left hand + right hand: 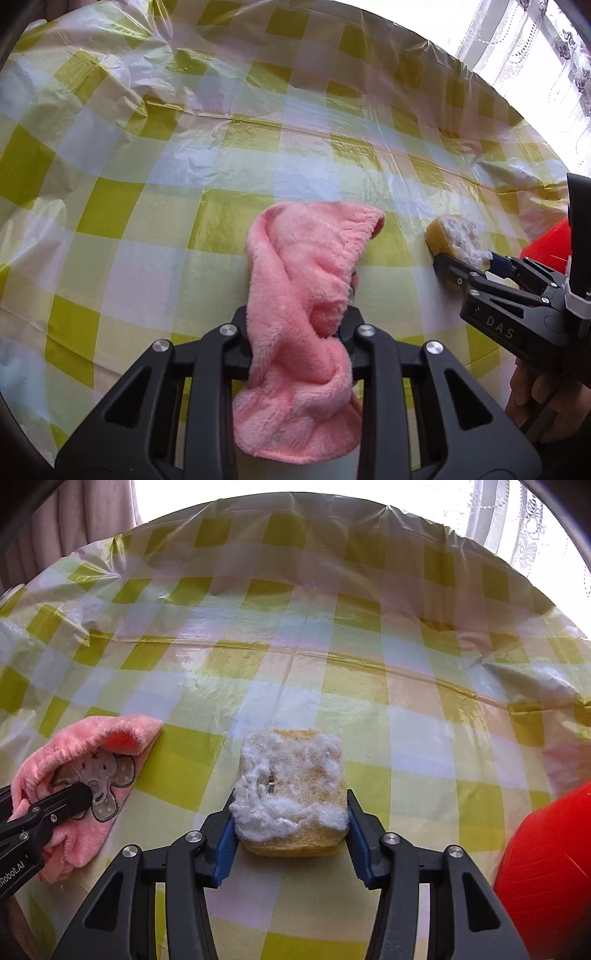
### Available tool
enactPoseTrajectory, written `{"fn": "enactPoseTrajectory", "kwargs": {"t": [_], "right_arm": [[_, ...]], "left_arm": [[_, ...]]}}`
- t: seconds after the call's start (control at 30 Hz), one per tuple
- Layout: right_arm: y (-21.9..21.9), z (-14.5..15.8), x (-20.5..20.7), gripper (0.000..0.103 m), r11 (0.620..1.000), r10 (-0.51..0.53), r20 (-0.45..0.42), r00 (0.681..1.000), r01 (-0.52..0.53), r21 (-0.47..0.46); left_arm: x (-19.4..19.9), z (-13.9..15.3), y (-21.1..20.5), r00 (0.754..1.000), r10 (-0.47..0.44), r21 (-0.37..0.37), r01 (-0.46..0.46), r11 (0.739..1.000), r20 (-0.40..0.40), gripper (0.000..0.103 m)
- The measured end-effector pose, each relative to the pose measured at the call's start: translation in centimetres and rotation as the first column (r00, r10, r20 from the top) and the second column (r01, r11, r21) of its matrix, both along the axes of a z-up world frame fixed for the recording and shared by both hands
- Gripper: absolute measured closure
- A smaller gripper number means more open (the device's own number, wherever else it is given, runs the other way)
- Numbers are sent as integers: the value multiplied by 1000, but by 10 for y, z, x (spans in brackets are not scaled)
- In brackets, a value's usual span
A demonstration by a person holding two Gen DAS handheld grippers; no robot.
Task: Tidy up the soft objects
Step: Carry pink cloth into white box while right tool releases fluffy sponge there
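Left gripper [299, 332] jaws pinching pink cloth [310, 258]; right gripper [291, 834] jaws pinching yellow sponge [291, 775]

Bright window backlight, glare on plastic, fisheye-warped edges.

The cloth [299, 295] sits between the left hand-held gripper's [295, 332] jaws on the tabletop [184, 166]; the sponge [291, 794] lies right of it, between the right hand-held gripper's [291, 834] jaws.

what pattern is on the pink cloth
A grey elephant with spotted ears is printed on the pink cloth; the right wrist view shows it best.
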State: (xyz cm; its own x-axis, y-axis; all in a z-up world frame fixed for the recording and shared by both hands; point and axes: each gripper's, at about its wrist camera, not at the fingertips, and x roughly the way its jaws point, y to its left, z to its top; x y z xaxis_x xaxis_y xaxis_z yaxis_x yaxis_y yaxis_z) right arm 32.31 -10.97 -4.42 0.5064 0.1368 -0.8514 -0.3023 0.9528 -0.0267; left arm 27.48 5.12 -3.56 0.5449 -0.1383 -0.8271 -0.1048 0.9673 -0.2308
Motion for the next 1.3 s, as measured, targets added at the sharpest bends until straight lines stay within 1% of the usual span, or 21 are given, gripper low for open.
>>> {"fn": "enactPoseTrajectory", "kwargs": {"t": [0.13, 0.3, 0.53, 0.8, 1.1, 1.3], "right_arm": [[-6, 10, -31, 52, 1000, -6, 13, 1000, 6, -8], [-17, 29, -71, 52, 1000, -18, 41, 999, 18, 3], [-38, 54, -115, 52, 999, -47, 68, 997, 45, 27], [-80, 70, -167, 52, 994, -103, 84, 991, 99, 46], [-126, 89, -227, 52, 984, -172, 101, 980, 168, 54], [-157, 105, -266, 52, 976, -216, 122, 969, 211, 51]], "left_arm": [[-23, 9, -13, 1000, -17, -15, 17, 1000, 9, 72], [-46, 24, -34, 998, -49, -15, 50, 999, 28, 73], [-85, 42, -54, 995, -77, -37, 79, 996, 56, 73], [-128, 61, -78, 988, -114, -72, 122, 990, 102, 73], [-177, 75, -125, 970, -201, -109, 216, 970, 137, 73], [-209, 86, -157, 952, -262, -137, 283, 949, 155, 73]]}}
